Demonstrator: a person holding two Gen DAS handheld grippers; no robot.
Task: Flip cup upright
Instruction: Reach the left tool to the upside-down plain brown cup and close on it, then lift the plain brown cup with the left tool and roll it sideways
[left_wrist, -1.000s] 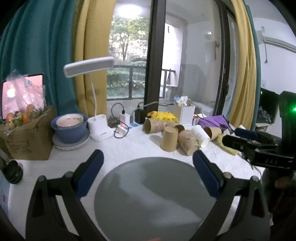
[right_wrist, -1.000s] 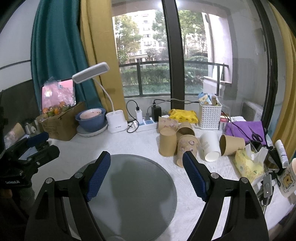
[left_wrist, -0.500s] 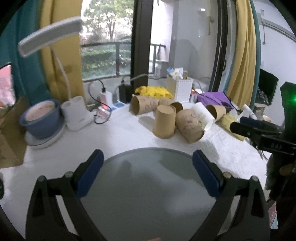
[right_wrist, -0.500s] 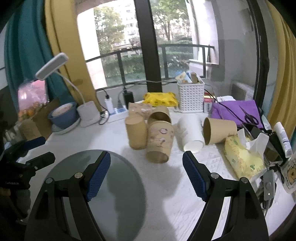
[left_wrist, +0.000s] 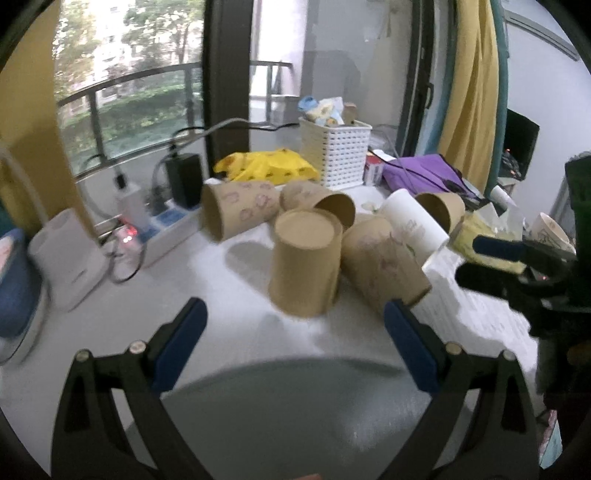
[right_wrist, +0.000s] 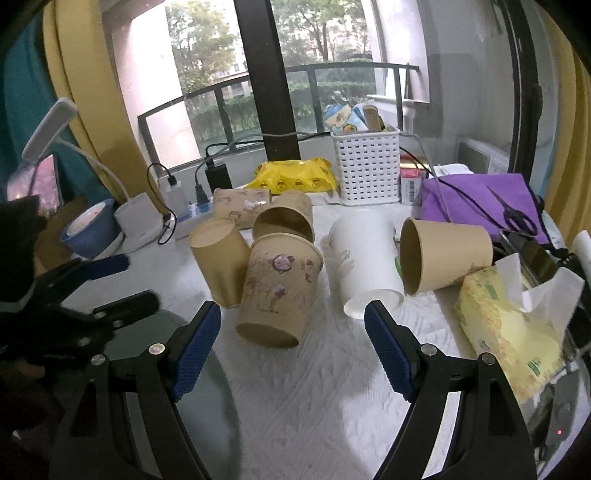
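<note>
Several paper cups lie in a cluster on the white table. A plain brown cup (left_wrist: 304, 264) (right_wrist: 221, 260) stands upside down. A patterned brown cup (right_wrist: 279, 291) (left_wrist: 384, 266) leans beside it. A white cup (right_wrist: 365, 258) and a brown cup (right_wrist: 443, 254) lie on their sides to the right. Two more lie behind (left_wrist: 240, 214). My left gripper (left_wrist: 295, 332) is open and empty, just short of the upside-down cup. My right gripper (right_wrist: 291, 339) is open and empty, just short of the patterned cup.
A grey round mat (left_wrist: 295, 417) lies under both grippers. A white basket (right_wrist: 365, 166), yellow bag (right_wrist: 295, 175), purple cloth with scissors (right_wrist: 480, 203), tissue pack (right_wrist: 513, 325), power strip (left_wrist: 166, 229), lamp base (left_wrist: 66, 258) and blue bowl (right_wrist: 88, 229) ring the cups.
Both grippers have moved forward toward the cup cluster, so the cups look much larger. Both stay open and empty.
</note>
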